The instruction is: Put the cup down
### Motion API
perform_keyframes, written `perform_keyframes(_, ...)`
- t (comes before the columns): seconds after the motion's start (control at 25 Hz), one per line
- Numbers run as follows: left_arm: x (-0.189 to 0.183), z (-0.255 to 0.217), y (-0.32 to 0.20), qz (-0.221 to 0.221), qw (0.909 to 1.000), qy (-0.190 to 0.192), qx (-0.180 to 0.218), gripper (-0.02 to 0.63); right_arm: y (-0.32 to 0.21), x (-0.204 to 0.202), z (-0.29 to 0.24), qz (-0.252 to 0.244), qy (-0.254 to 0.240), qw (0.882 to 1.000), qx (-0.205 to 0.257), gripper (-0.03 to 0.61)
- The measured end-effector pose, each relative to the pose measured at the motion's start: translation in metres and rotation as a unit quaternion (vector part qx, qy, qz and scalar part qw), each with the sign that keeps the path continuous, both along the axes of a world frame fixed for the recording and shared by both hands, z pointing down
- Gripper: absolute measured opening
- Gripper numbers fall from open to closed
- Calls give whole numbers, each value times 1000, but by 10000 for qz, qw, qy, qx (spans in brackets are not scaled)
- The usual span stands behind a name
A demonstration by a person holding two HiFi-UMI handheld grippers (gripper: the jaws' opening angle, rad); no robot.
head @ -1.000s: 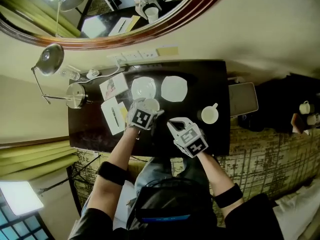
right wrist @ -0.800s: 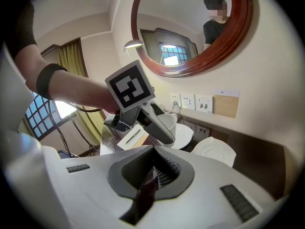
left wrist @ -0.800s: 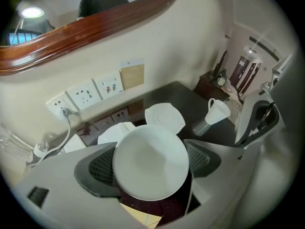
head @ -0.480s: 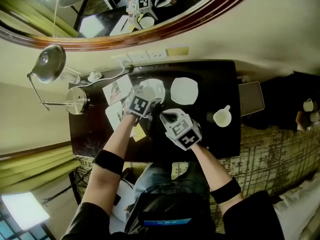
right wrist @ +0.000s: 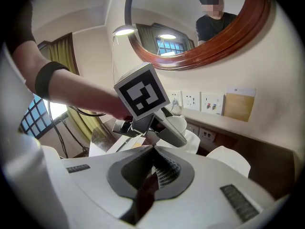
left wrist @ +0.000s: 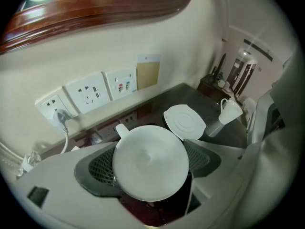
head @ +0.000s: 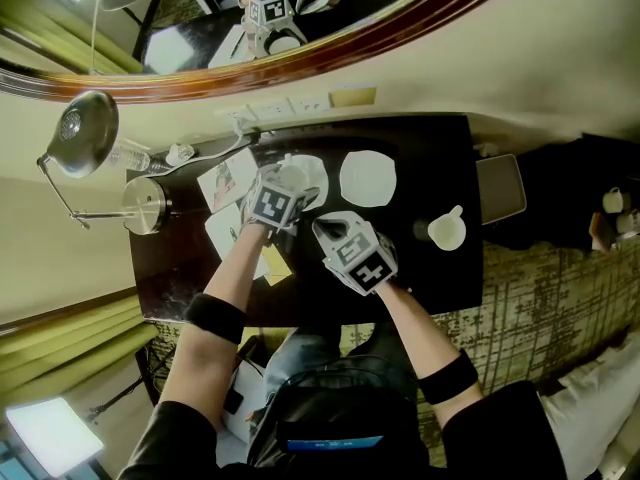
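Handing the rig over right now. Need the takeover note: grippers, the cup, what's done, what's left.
Left gripper: shut on the white ceramic cup.
Right gripper: shut, empty, beside the left one.
The cup is over the left white saucer on the dark desk; I cannot tell whether it touches. The second white saucer is bare, and a second white cup stands near the desk's right end.
Done: cup brought to the saucer.
Left: set it down, open the left jaws, back away.
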State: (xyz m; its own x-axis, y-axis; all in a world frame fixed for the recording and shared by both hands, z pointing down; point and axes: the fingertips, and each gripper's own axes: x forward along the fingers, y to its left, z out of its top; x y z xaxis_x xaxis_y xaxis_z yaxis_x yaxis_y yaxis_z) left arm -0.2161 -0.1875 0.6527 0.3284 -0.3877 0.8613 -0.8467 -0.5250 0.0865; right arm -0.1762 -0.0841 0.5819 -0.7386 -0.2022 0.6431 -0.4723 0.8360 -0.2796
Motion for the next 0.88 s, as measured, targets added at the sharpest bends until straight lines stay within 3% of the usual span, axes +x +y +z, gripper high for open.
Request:
perform_keyframes(0.44,6,-3,-6,-243,9984,469,226,433,4,4,3,-77,70,9999,-77,2)
perform_keyframes(0.56,-2,-6,-13,-279,9983,207,471,461,4,6,3,-76,67,9999,-78,2)
perform_keyframes(0.68,8,-11,-9,-205,9984,342,402,471,3,10,3,-63,67,9999,-80,2)
perform_keyframes(0.88,-3,-28,-1,-273,9981,56,553,471,6,17,-8,-131,55,9999,-36,3)
